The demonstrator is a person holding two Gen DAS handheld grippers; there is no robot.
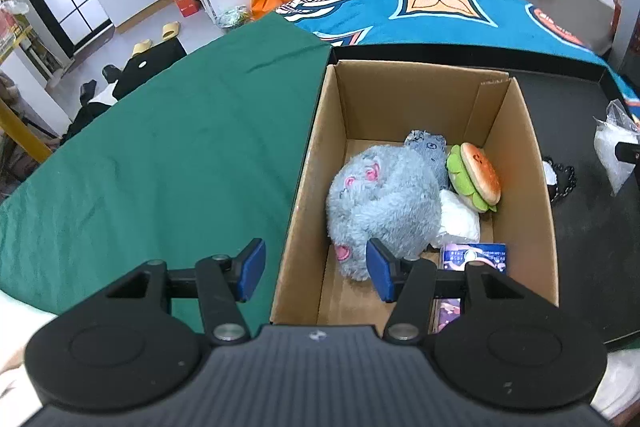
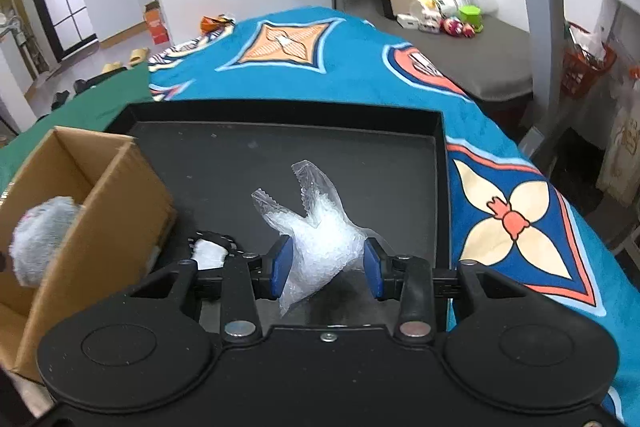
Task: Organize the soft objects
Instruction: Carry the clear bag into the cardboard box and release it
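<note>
So going left to right: the green cloth (image 1: 160,155) covers the left side of the table, and the left gripper (image 1: 316,269) hangs over the near-left wall of the cardboard box (image 1: 516,163) with its jaws apart and nothing between them, so it's basically idle. Inside the box there's the fluffy grey plush (image 1: 384,203), a grey fabric toy (image 1: 430,151) behind it, a white soft bundle (image 1: 460,217), the plush burger (image 1: 476,177) leaning on the right wall and a purple packet (image 1: 476,257) at the near end. Right of the box, on the black tray (image 2: 280,135), sits a small black-and-white thing with a chain (image 2: 210,251), can't tell what it is. Then the key bit: the right gripper (image 2: 326,269) has the clear bag of white pellets (image 2: 320,231) pinched between its blue pads, bag's loose ends pointing away from the camera. The box lies to its left, so I'd guess the bag has to clear that right wall, and the chain thing sits right in between.
</note>
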